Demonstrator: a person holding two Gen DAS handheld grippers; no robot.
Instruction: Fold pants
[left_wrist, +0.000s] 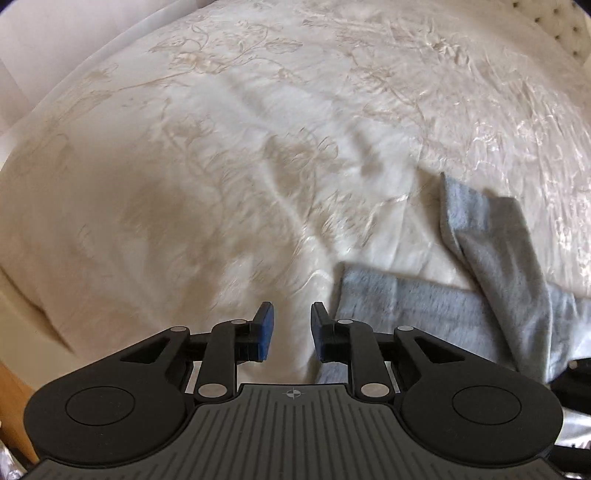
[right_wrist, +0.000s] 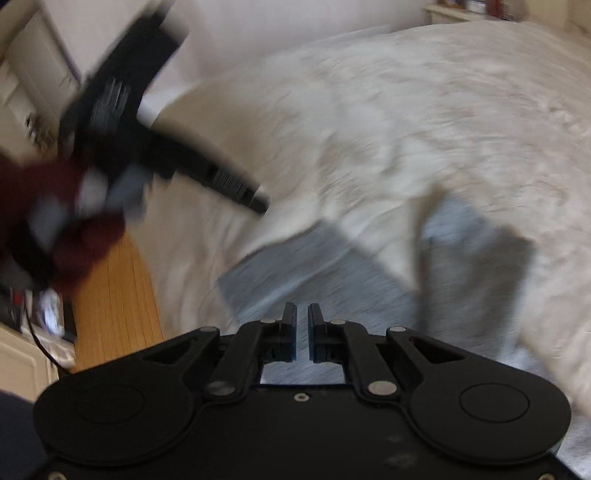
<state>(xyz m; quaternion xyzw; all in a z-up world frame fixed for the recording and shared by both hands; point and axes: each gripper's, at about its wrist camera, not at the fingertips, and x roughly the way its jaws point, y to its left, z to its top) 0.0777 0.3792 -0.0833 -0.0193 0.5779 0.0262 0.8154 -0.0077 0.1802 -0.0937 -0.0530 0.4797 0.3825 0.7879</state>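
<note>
Grey pants (left_wrist: 443, 306) lie on a white bed, with both leg ends at the right in the left wrist view. One leg (left_wrist: 491, 236) crosses over the other. My left gripper (left_wrist: 292, 325) is open and empty above the cover, just left of the nearer leg's cuff (left_wrist: 365, 291). In the blurred right wrist view the pants (right_wrist: 314, 273) lie ahead of and under my right gripper (right_wrist: 302, 325). Its jaws stand a narrow gap apart with nothing between them. The left gripper also shows in the right wrist view (right_wrist: 255, 199), held by a hand in a dark red sleeve (right_wrist: 48, 206).
The white embroidered bed cover (left_wrist: 221, 166) is wrinkled and fills most of both views. The bed's left edge drops to a wooden floor (right_wrist: 114, 295). A padded headboard (left_wrist: 565, 33) is at the far right. White furniture (right_wrist: 22, 92) stands at the left.
</note>
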